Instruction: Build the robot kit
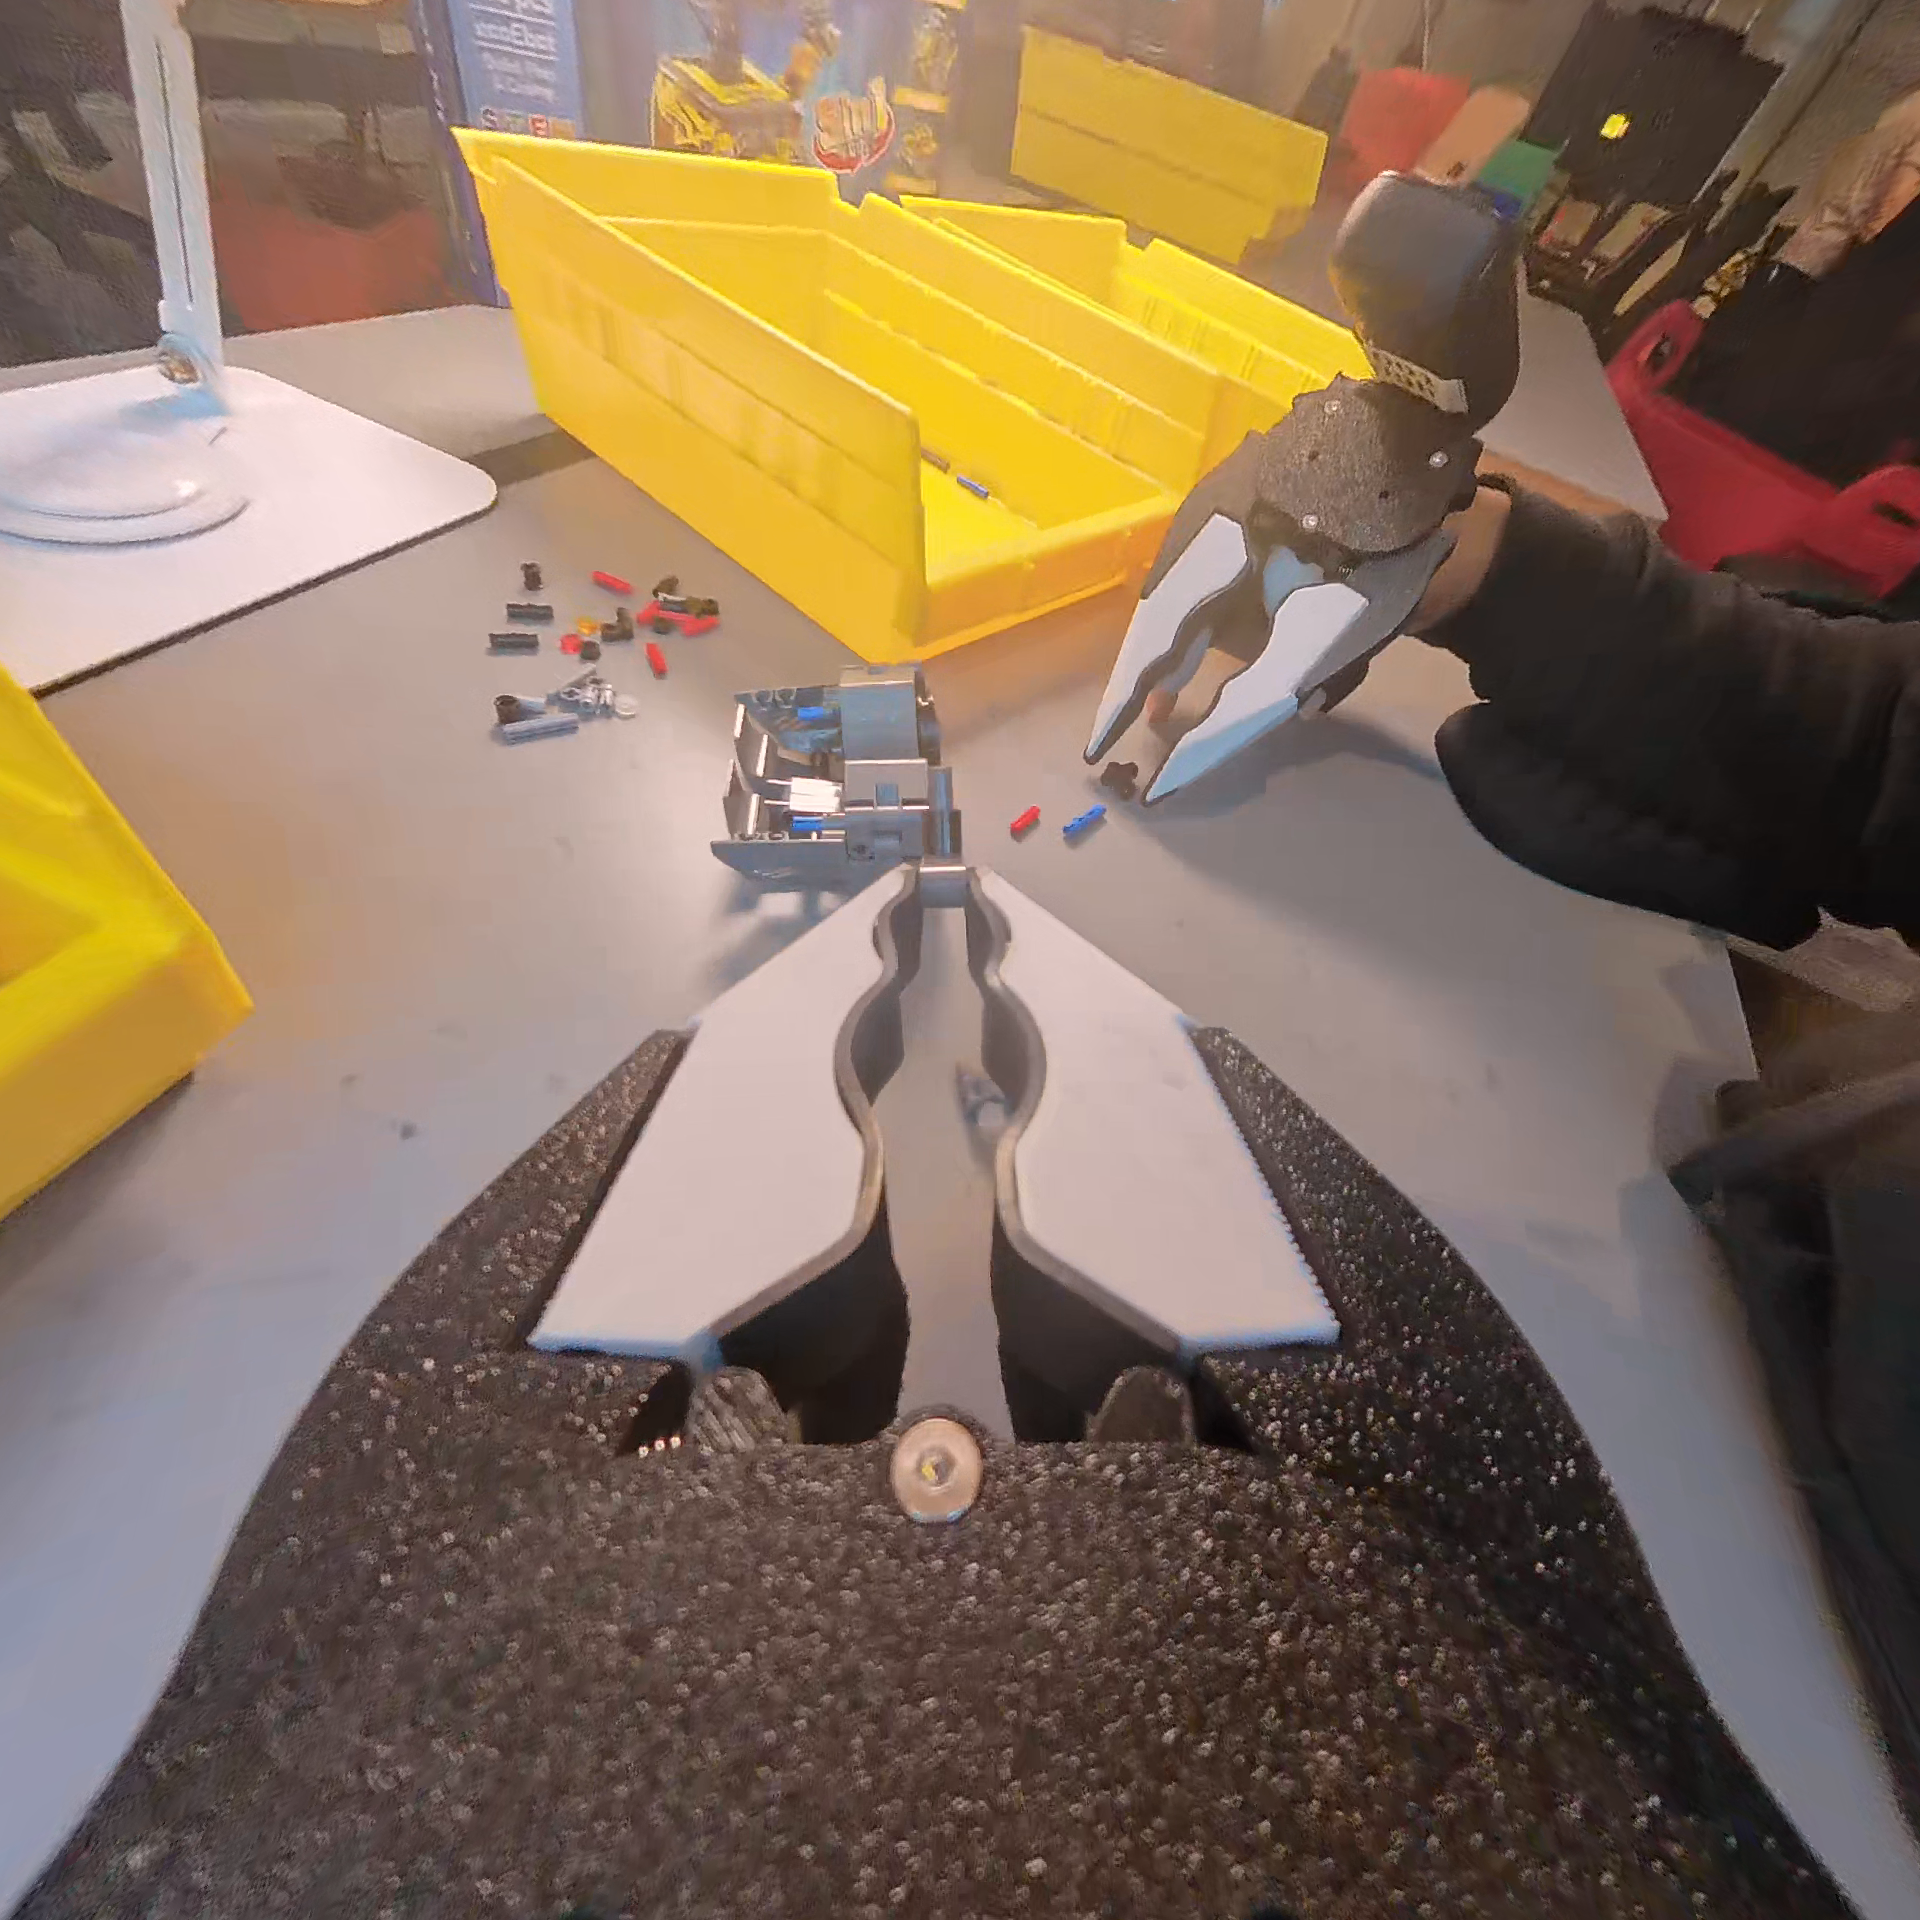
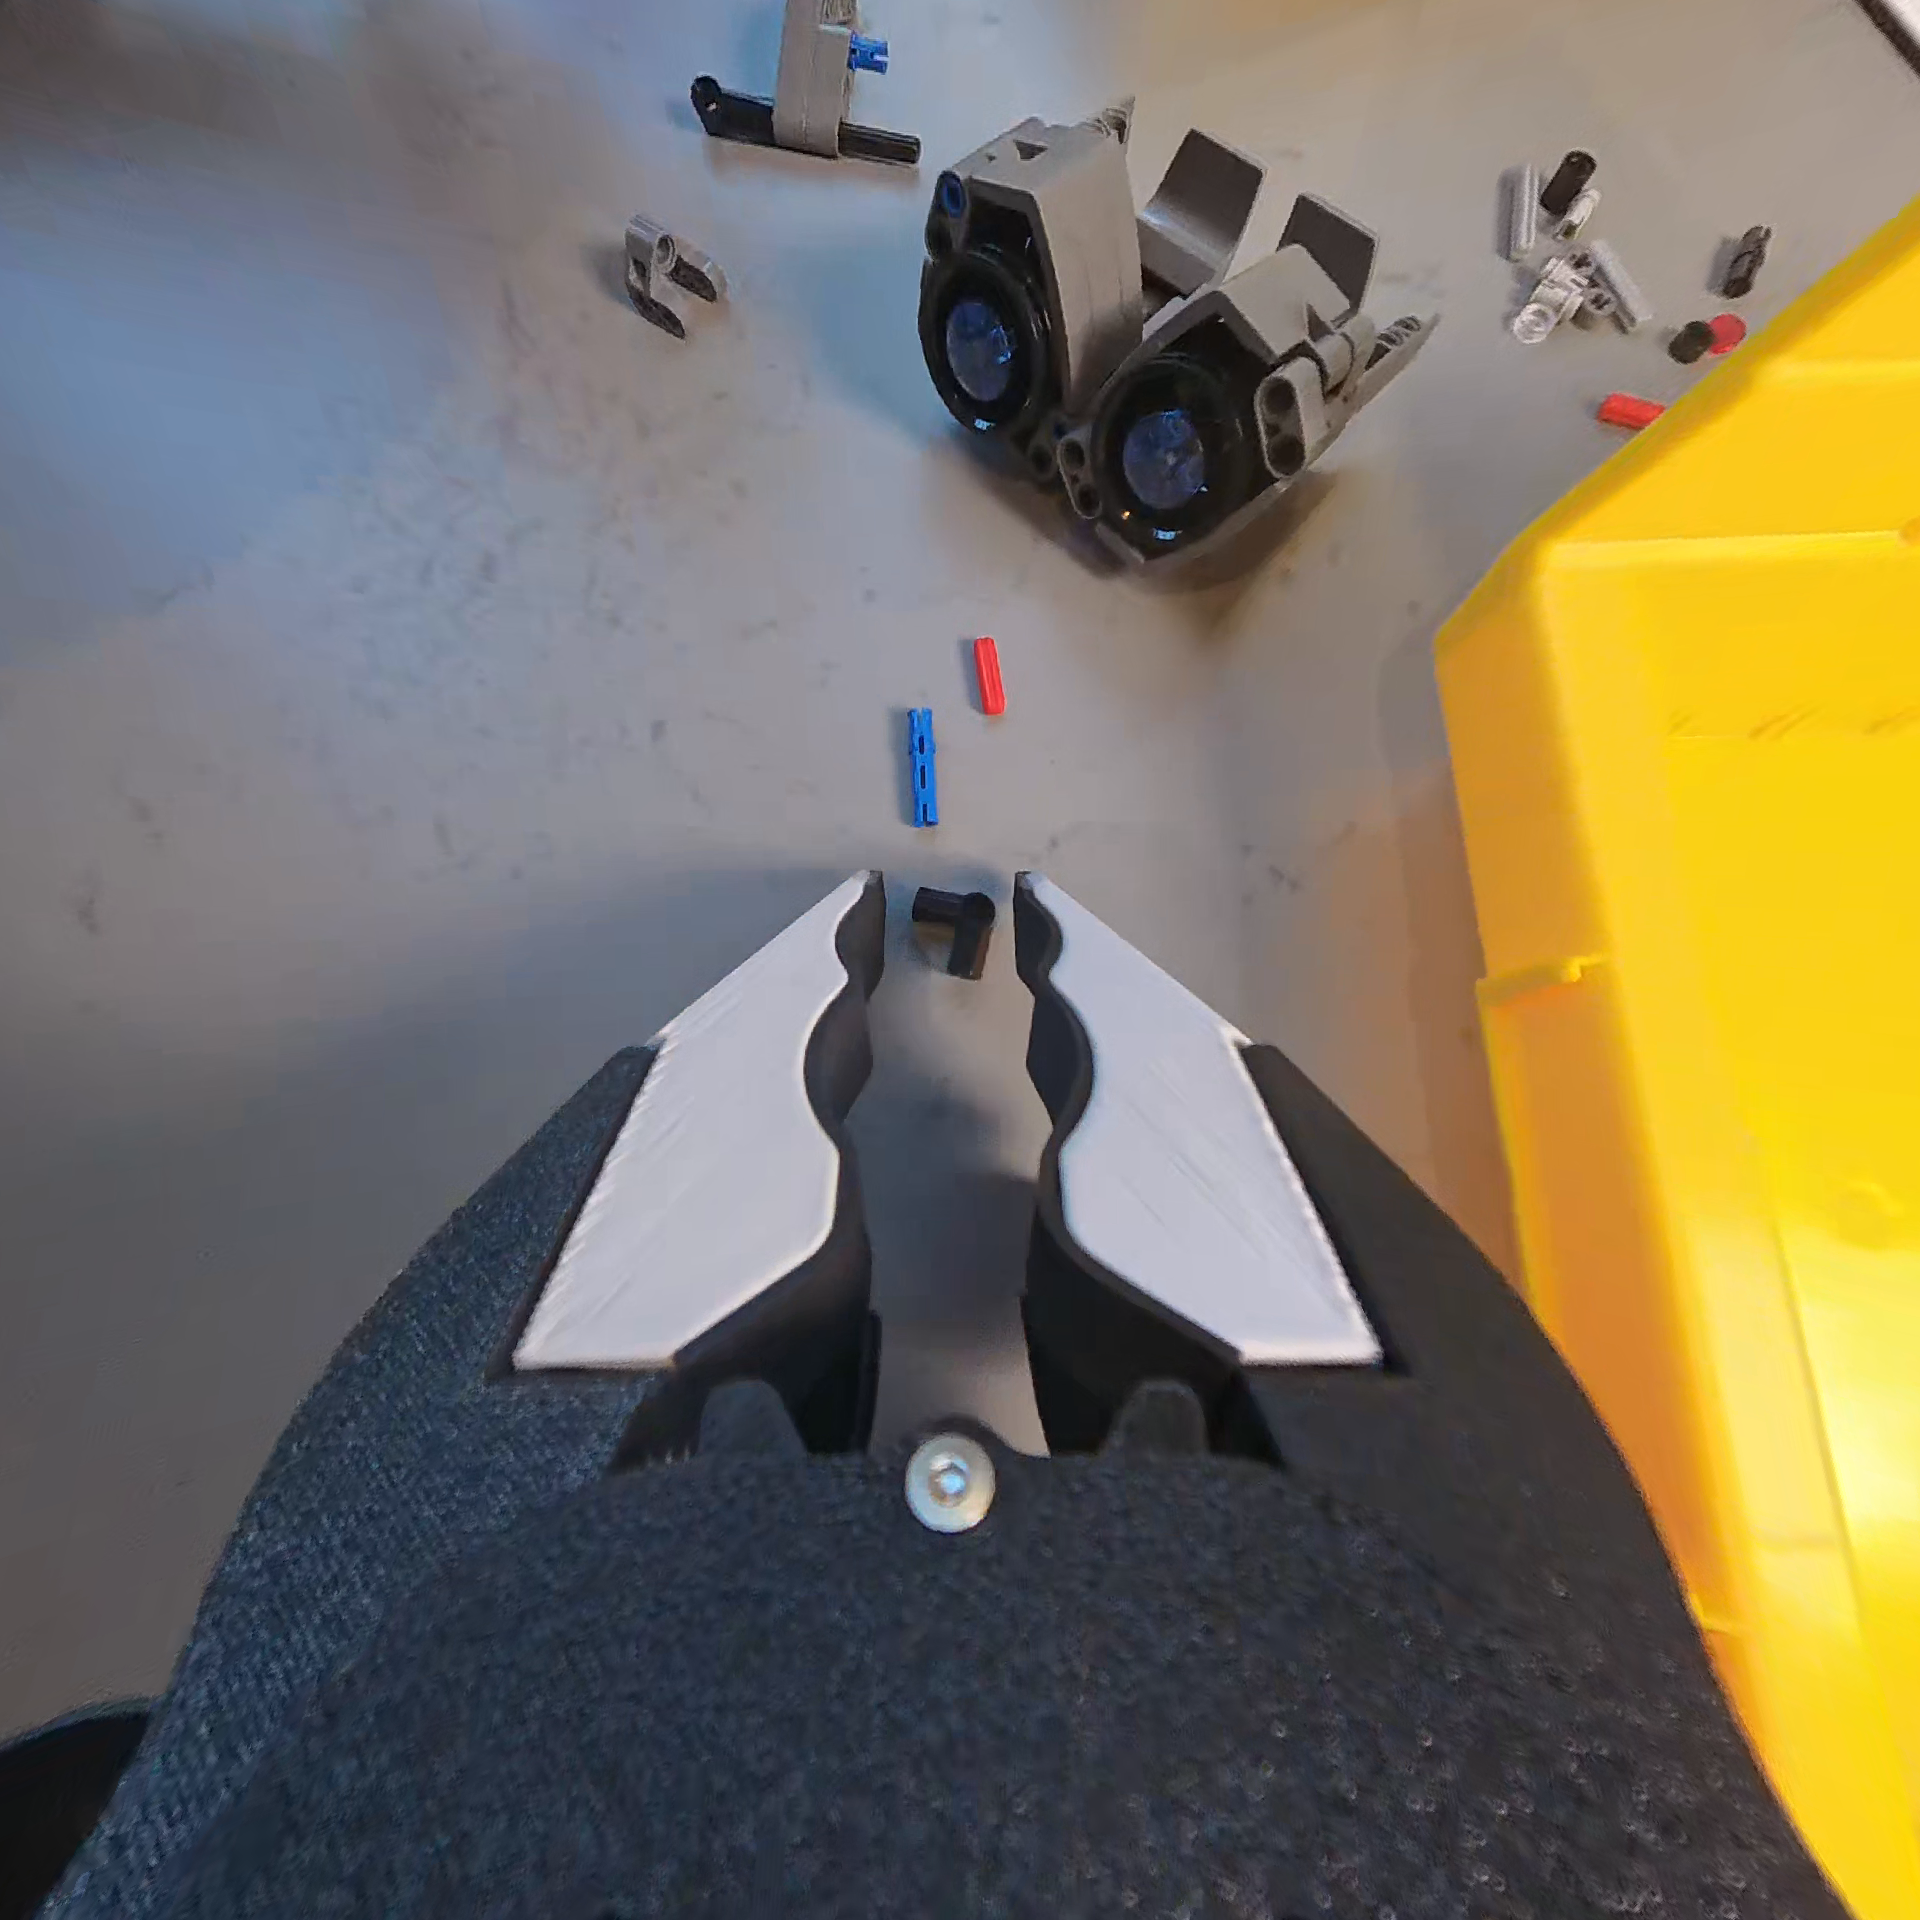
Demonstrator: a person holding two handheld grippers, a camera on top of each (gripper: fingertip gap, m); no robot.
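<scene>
My left gripper is shut on a small grey piece at the near side of a grey brick assembly. I cannot tell whether the piece is joined to it. My right gripper is open, tips down at the table, with a black elbow connector lying between its fingertips. It also shows in the left wrist view, held by a gloved hand. A blue pin and a red pin lie just ahead of it. The assembly shows two black round lenses.
Yellow divided bins stand behind the assembly; another yellow bin is at the left and one is close on the right gripper's right. Several loose small parts lie on the grey table. A white lamp base is at far left. The red pin lies some 5 centimetres from my right tips, 15 centimetres from my left tips. Look for it in the left wrist view too.
</scene>
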